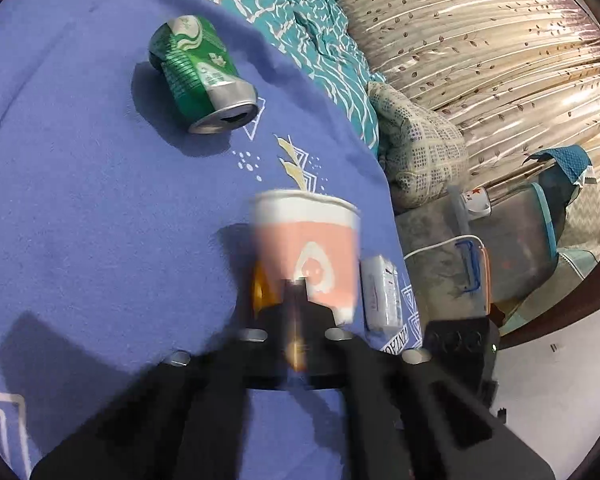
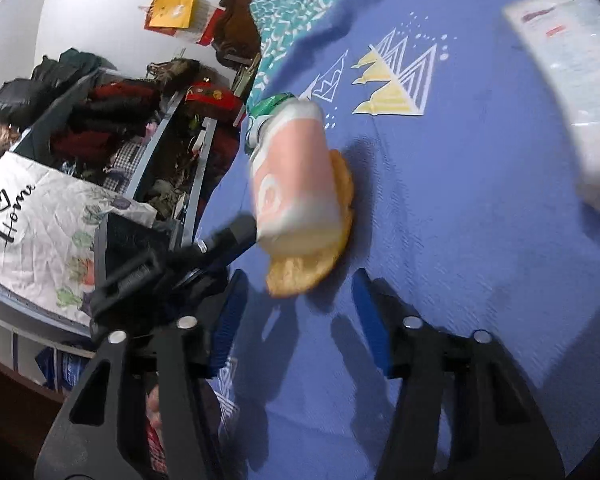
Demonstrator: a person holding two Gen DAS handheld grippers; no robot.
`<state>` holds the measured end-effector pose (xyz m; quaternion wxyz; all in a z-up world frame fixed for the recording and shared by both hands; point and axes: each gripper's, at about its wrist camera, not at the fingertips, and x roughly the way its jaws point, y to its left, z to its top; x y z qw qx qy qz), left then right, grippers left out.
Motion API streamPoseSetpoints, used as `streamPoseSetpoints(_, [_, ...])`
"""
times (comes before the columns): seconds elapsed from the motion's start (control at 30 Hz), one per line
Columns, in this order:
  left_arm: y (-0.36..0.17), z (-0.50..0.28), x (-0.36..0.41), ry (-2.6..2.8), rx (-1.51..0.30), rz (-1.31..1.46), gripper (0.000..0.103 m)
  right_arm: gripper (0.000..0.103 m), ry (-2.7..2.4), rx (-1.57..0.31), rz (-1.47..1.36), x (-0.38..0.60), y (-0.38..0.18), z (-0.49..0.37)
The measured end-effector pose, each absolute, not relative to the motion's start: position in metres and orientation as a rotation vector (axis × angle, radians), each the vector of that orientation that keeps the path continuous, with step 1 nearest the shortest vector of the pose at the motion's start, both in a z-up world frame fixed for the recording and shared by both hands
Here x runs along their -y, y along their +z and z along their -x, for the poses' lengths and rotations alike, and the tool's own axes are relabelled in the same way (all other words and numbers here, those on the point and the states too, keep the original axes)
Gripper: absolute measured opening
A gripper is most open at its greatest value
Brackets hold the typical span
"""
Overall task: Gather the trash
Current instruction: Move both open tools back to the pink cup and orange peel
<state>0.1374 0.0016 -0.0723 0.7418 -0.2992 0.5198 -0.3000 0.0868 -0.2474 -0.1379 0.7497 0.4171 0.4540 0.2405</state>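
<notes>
We find the left gripper (image 1: 296, 292) closed on the pink-and-white paper cup (image 1: 306, 248) at lower centre of its frame. The crushed green can (image 1: 200, 76) lies upper left on the blue blanket (image 1: 80, 200). The right gripper (image 2: 296, 304) stands wide open, empty, just below the orange peel (image 2: 312, 256).

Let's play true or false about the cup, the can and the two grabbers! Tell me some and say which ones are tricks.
1. The green can lies on its side on the blue blanket. True.
2. The paper cup is blue. False: it is pink and white.
3. The right gripper is open and holds nothing. True.
4. The white packet sits on top of the can. False: it lies on the blanket beside the cup.
5. The left gripper is at the cup. True.
</notes>
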Motion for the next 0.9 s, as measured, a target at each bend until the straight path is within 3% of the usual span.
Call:
streamPoseSetpoints(0.33, [-0.084, -0.13, -0.024, -0.641, -1.153, 0.719, 0.001, 0.054, 0.517, -1.017, -0.852, 0.219, -0.133, -0.095])
streamPoseSetpoints(0.37, [-0.081, -0.127, -0.027, -0.636, -1.143, 0.71, 0.003, 0.054, 0.513, -1.016, -0.849, 0.222, -0.133, -0.093])
streamPoseSetpoints(0.5, [-0.071, -0.117, -0.031, -0.623, -1.111, 0.665, 0.05, 0.055, 0.454, -0.986, -0.815, 0.235, -0.13, -0.087])
streamPoseSetpoints(0.67, [-0.061, -0.11, -0.024, -0.657, -1.078, 0.616, 0.055, 0.056, 0.386, -0.941, -0.794, 0.252, -0.123, -0.085])
streamPoseSetpoints(0.8, [-0.058, -0.108, -0.012, -0.673, -1.072, 0.561, 0.055, 0.067, 0.381, -0.929, -0.82, 0.257, -0.119, -0.094])
streamPoseSetpoints(0.9, [-0.06, -0.11, -0.005, -0.675, -1.088, 0.547, 0.055, 0.069, 0.372, -0.919, -0.823, 0.258, -0.116, -0.106])
